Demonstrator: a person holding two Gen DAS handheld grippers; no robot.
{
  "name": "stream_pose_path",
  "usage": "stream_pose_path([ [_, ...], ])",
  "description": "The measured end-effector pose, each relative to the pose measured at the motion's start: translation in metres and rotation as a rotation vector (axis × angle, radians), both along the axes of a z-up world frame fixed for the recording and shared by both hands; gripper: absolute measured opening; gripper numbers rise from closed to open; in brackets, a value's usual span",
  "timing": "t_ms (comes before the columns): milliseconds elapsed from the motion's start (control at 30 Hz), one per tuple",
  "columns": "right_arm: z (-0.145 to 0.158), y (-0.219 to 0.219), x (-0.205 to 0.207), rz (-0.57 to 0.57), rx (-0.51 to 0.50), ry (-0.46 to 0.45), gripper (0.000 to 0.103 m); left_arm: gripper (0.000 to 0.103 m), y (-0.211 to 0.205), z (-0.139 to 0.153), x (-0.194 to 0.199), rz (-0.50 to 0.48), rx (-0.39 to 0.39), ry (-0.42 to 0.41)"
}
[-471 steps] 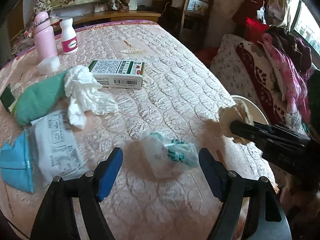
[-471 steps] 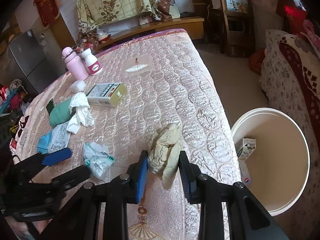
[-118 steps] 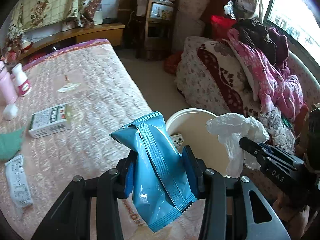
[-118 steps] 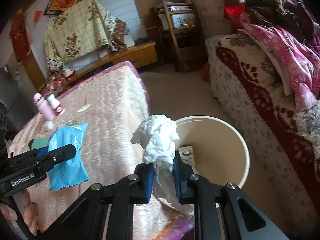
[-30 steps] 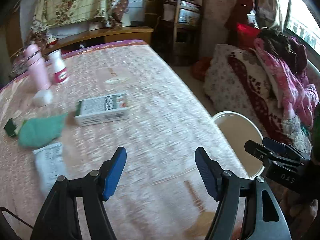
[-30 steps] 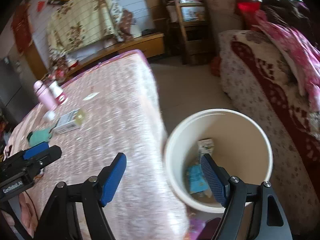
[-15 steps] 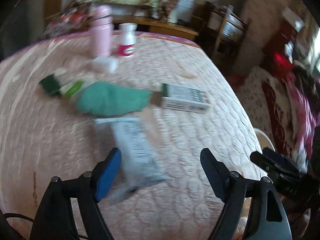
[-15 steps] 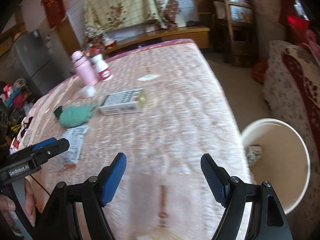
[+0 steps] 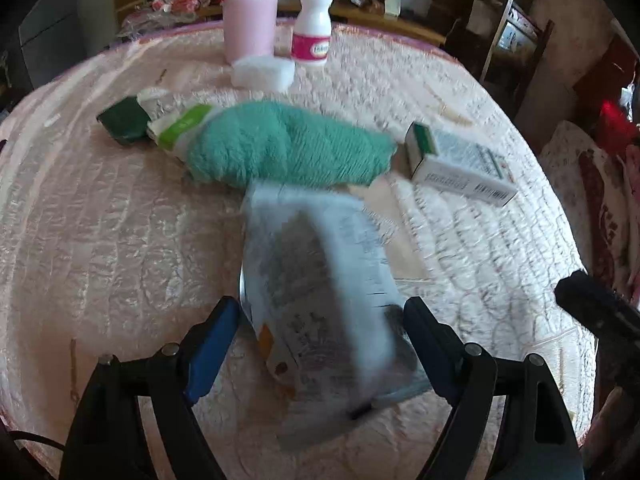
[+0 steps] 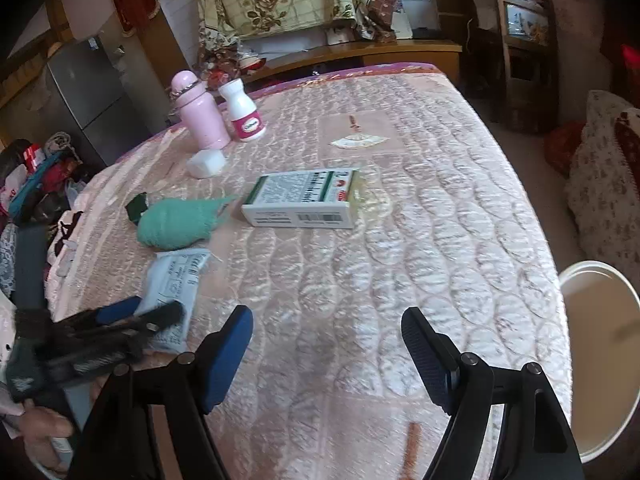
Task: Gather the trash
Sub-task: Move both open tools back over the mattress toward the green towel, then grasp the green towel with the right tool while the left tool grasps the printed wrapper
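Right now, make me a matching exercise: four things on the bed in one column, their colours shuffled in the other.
Things:
1. water bottle
2. woolly bundle
3. plastic packet
4. fingers' pads of the left gripper

Colours:
A. blue
B. pale grey-white with dark print
C. pink
D. green

Pairs: 1-C, 2-D, 3-B, 4-A

No text can be read for certain. The box (image 10: 302, 198) carries a barcode and blurred print, the white bottle (image 10: 243, 113) a pink label with an illegible word, and the wrapper (image 9: 320, 300) smeared lettering.
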State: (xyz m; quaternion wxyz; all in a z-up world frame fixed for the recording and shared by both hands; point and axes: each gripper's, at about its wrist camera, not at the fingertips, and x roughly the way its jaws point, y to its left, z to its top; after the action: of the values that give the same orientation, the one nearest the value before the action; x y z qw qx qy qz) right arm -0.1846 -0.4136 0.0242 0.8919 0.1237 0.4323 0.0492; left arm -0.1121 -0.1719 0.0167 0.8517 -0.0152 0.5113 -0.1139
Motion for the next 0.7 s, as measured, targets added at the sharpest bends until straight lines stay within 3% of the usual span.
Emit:
stream_pose_path([
  [100, 0.001, 0.007, 0.009, 0.023, 0.011, 0.000, 0.080, 0.054, 0.008, 0.003, 0.000, -0.028, -0.029, -0.007],
  [167, 0.001, 0.013, 0.014, 0.037, 0.007, -0.003, 0.080, 0.049, 0.018, 0.006, 0.001, -0.038, -0.061, 0.023],
  [400, 0.000, 0.036, 0.038, 0.116, 0.008, -0.001, 0.080, 0.047, 0.065, 0.026, -0.006, 0.001, -0.020, -0.035],
  [700, 0.002, 0.095, 0.088, 0.304, 0.018, -0.029, 0.080, 0.047, 0.100, 0.020, 0.036, 0.103, -0.012, -0.042],
])
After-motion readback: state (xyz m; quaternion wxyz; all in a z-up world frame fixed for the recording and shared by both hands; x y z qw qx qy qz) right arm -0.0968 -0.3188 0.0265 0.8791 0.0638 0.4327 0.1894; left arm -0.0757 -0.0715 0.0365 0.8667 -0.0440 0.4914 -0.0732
